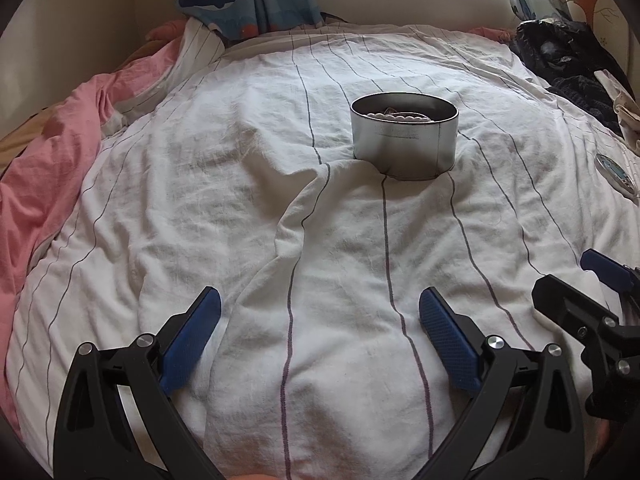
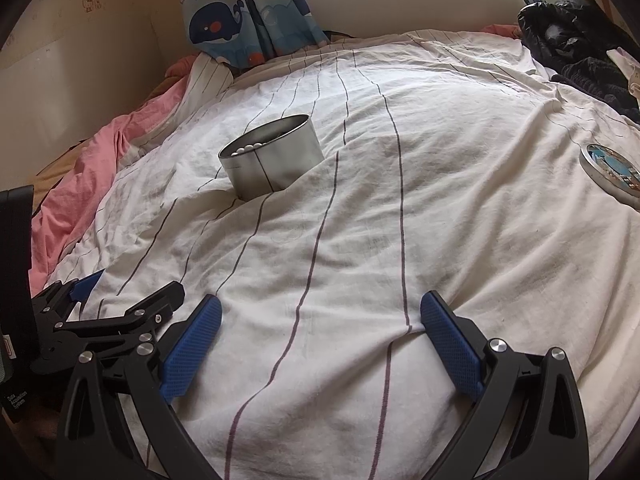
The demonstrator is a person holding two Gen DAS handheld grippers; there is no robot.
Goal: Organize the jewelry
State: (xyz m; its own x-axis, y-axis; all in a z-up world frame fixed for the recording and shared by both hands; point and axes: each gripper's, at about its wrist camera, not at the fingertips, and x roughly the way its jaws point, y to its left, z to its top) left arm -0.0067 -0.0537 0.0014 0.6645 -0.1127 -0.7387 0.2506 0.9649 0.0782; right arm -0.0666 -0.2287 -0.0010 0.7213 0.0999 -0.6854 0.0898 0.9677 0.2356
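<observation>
A round silver tin (image 1: 404, 136) stands open on the white striped bedsheet (image 1: 240, 184), with white beads showing inside it. The right wrist view has the tin (image 2: 272, 156) at the middle left, tilted, white beads at its rim. Its round lid (image 2: 614, 170) with a blue picture lies on the sheet at the far right; the lid (image 1: 614, 170) is also at the right edge of the left wrist view. My left gripper (image 1: 320, 312) is open over bare sheet, well short of the tin. My right gripper (image 2: 320, 316) is open too, nothing between its fingers.
A pink blanket (image 1: 44, 184) is bunched along the left side of the bed. Dark clothes (image 1: 568, 56) are piled at the back right. Whale-print curtains (image 2: 244, 8) hang at the back by the wall. Each gripper shows in the other's view, side by side.
</observation>
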